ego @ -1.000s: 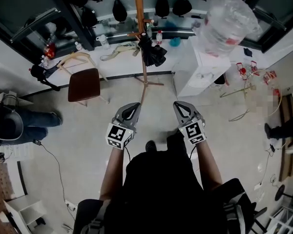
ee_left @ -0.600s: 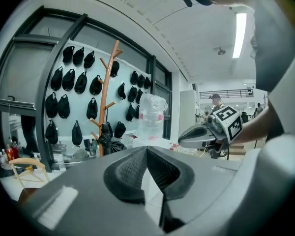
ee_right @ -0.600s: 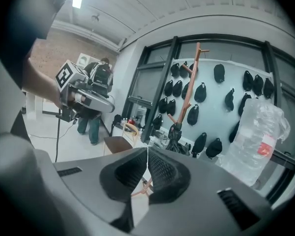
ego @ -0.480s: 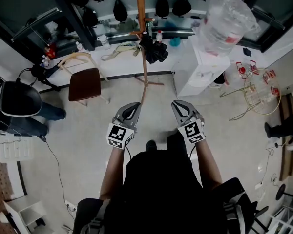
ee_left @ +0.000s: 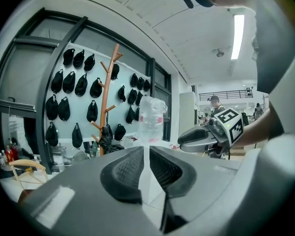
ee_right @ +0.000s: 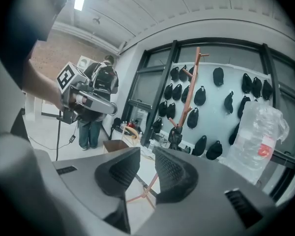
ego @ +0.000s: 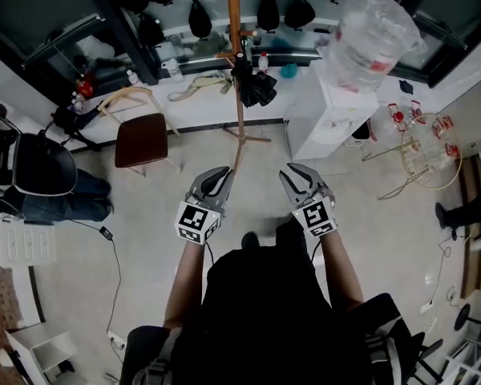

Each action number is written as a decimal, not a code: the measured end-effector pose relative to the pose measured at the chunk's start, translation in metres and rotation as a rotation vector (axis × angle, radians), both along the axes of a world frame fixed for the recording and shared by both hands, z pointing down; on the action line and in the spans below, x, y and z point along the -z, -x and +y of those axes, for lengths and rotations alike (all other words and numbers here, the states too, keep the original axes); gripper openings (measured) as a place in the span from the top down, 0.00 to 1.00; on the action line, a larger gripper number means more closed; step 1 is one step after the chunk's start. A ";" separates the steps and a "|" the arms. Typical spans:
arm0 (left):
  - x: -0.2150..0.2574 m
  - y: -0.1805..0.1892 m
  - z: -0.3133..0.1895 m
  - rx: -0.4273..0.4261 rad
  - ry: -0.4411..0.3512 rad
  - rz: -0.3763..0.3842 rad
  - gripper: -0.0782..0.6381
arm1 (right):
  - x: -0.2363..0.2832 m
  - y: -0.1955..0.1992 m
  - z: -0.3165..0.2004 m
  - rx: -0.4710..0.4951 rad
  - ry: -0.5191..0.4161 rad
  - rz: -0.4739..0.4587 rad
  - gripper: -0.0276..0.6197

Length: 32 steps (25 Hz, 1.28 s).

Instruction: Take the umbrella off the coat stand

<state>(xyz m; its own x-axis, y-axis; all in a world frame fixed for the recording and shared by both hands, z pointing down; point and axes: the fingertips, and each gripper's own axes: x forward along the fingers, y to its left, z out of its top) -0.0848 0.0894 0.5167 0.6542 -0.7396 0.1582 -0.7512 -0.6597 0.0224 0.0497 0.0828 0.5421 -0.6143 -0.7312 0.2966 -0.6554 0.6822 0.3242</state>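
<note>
A black folded umbrella (ego: 253,85) hangs on the wooden coat stand (ego: 236,30) at the far side of the floor, well beyond both grippers. In the left gripper view the umbrella (ee_left: 106,140) sits low on the stand (ee_left: 105,97); in the right gripper view the umbrella (ee_right: 175,136) hangs beside the pole (ee_right: 190,95). My left gripper (ego: 217,180) and right gripper (ego: 298,178) are held side by side in front of the person's body. Both point toward the stand. Their jaws are opening, the left gripper (ee_left: 146,150) by a narrow slit, the right gripper (ee_right: 147,156) wider. Nothing is between them.
A white water dispenser with a big clear bottle (ego: 370,38) stands right of the stand. A brown chair (ego: 139,139) is to its left. A person (ego: 44,184) stands at the left edge, with a cable (ego: 104,247) on the floor. A wire basket (ego: 429,152) lies at the right.
The person at the left edge has come further into view and moved down the frame. Both grippers have stayed in place in front of the body.
</note>
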 end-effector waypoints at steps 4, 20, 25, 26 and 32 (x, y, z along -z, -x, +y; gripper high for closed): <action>0.002 0.000 0.002 -0.008 -0.003 0.003 0.79 | 0.002 0.001 0.001 0.004 -0.002 -0.007 0.72; -0.002 0.001 0.013 -0.026 0.000 0.003 0.51 | -0.003 0.009 0.011 0.012 0.014 -0.037 0.42; -0.002 0.007 0.017 -0.015 0.005 -0.003 0.48 | -0.003 0.013 0.014 0.016 0.017 -0.034 0.40; -0.002 0.007 0.018 -0.014 0.006 -0.005 0.48 | -0.002 0.013 0.014 0.017 0.016 -0.033 0.40; -0.003 0.008 0.023 -0.016 0.010 -0.007 0.48 | -0.003 0.014 0.020 0.019 0.016 -0.029 0.40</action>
<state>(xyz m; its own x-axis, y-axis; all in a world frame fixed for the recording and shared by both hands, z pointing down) -0.0927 0.1126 0.5198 0.6645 -0.7276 0.1704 -0.7410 -0.6711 0.0236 0.0361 0.1025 0.5448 -0.6367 -0.7143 0.2904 -0.6509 0.6998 0.2943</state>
